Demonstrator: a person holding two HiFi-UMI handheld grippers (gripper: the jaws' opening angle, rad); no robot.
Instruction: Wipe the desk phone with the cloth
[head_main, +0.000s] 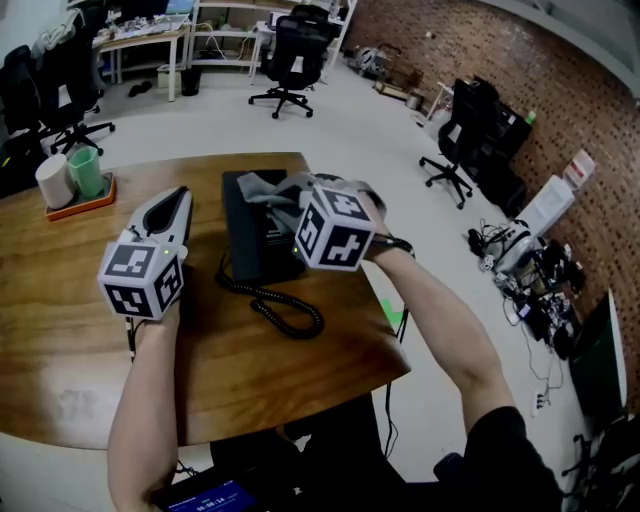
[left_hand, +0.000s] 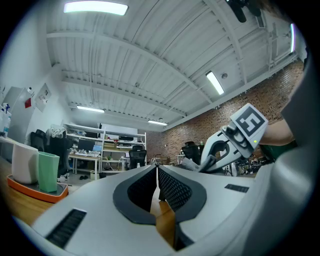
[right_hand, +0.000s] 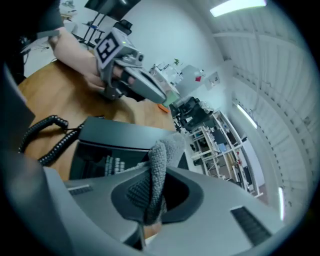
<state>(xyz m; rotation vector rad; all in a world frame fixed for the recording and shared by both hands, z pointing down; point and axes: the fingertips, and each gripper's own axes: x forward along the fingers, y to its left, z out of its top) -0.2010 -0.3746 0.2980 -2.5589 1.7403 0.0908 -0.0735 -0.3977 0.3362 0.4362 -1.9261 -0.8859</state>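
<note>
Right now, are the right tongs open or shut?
Shut on the cloth: the right tongs pinch its grey fold, above the desk phone.

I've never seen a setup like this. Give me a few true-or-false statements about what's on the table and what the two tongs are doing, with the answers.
1. The right tongs are shut on a grey cloth. True.
2. The left tongs hold the handset. False: they are shut on nothing, to the left of the phone.
3. The phone is white. False: it is black.
4. A green cup and a white cup stand in an orange tray. True.
5. The phone's coiled cord lies on the wooden table. True.
</note>
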